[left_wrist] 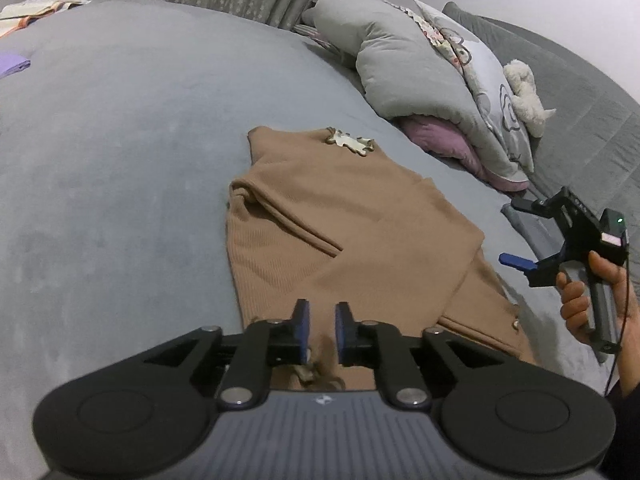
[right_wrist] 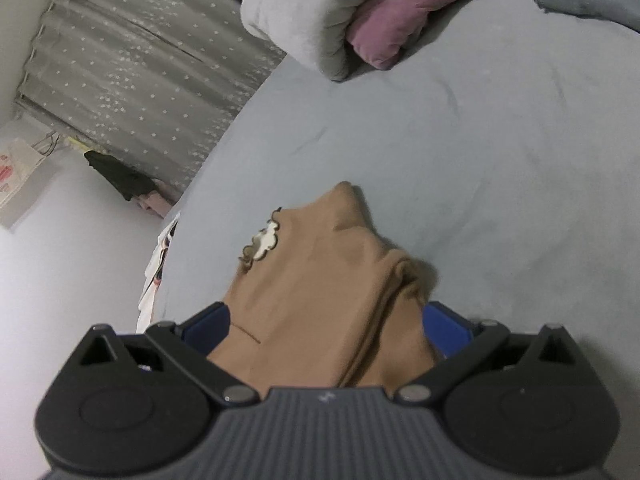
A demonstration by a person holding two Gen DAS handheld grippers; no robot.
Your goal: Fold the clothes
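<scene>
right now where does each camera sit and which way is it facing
Left wrist: sits on the left tongs, low over the grey bed sheet, looking along the folded tan knit garment toward the grey pillows; the right tongs and a hand show.
Right wrist: sits on the right tongs, open wide, looking across the garment toward the grey starred curtain.
Shared: garment, sheet, curtain.

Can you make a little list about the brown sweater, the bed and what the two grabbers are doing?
sweater: brown sweater, partly folded, flat on the bed
patch: cream frilly patch on it
bed: grey sheet
pile: bedding at the far end
left gripper: jaws narrowly apart over the near hem
right gripper: jaws wide open, empty, beside the sweater
</scene>
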